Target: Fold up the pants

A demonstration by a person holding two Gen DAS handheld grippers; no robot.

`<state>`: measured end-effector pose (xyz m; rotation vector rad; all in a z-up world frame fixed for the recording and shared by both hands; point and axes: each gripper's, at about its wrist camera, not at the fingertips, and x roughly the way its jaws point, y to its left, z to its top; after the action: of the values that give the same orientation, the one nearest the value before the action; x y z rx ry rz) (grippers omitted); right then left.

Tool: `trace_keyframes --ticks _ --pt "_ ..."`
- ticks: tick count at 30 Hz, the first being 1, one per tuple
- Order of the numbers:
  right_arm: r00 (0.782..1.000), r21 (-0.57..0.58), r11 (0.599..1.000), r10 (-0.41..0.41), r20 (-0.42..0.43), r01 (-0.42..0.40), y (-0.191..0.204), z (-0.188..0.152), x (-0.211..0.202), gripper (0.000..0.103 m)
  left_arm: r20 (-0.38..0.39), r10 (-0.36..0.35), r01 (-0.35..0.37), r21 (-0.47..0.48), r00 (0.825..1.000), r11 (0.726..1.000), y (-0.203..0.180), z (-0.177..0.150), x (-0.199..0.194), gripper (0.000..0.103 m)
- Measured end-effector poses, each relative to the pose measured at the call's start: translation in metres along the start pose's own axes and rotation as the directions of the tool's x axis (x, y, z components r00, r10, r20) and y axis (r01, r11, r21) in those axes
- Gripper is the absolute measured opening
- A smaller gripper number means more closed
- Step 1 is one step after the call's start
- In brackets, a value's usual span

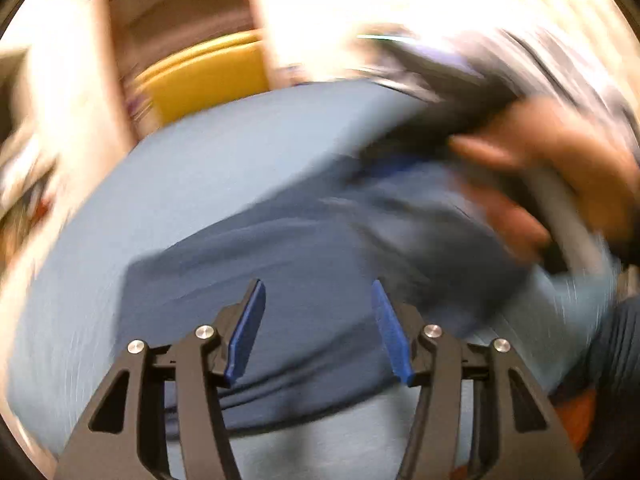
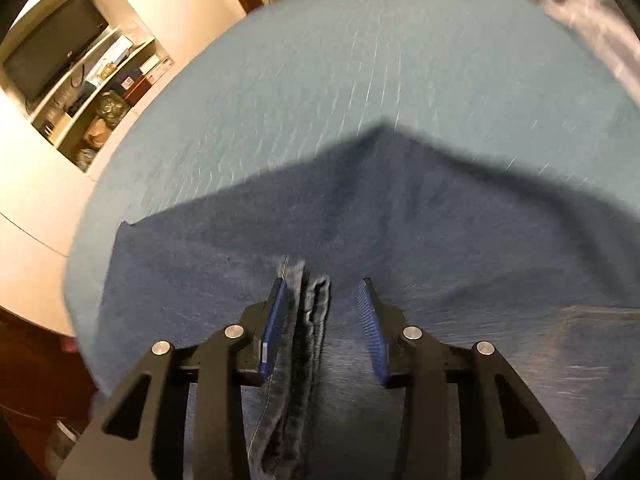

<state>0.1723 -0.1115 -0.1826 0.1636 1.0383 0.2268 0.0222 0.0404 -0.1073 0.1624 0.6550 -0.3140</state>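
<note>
Dark blue jeans [image 1: 304, 256] lie spread on a light blue bedspread [image 1: 192, 168]. My left gripper [image 1: 318, 292] is open and empty, just above the jeans' near part. In the left wrist view the other hand with the right gripper [image 1: 532, 184] is a blur over the jeans' right part. In the right wrist view the jeans [image 2: 400, 208] cover the near bed [image 2: 360, 60]. My right gripper [image 2: 324, 286] is open; a bunched denim fold [image 2: 304, 320] stands between its fingers, resting against the left pad [image 2: 274, 320], apart from the right pad.
A yellow panel [image 1: 208, 76] and a wooden door frame stand beyond the bed. A white shelf unit [image 2: 92, 92] with a TV and clutter is on the left. A grey patterned blanket [image 2: 592, 20] lies at the bed's far right.
</note>
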Motion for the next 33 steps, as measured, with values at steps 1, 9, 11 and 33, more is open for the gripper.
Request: trace_keyframes --ticks 1,9,11,33 --pt "0.997 -0.027 0.998 -0.053 0.057 0.055 0.01 -0.002 -0.015 0.07 -0.029 0.025 -0.028 -0.125 0.999 0.992 0.035 0.005 0.002 0.055" --pt "0.957 -0.133 0.967 -0.185 0.224 0.218 0.102 -0.04 -0.038 0.089 -0.284 0.105 -0.18 -0.253 0.953 0.951 0.133 0.023 0.066 0.07" --pt "0.963 -0.115 0.967 -0.207 0.172 0.228 0.111 -0.047 -0.021 0.089 -0.24 0.09 -0.151 -0.248 0.967 0.957 0.131 0.031 0.072 0.096" --pt "0.968 -0.11 0.962 -0.249 0.035 0.252 0.104 -0.07 0.048 0.097 -0.277 0.11 -0.162 -0.174 0.955 0.971 0.153 0.049 0.137 0.042"
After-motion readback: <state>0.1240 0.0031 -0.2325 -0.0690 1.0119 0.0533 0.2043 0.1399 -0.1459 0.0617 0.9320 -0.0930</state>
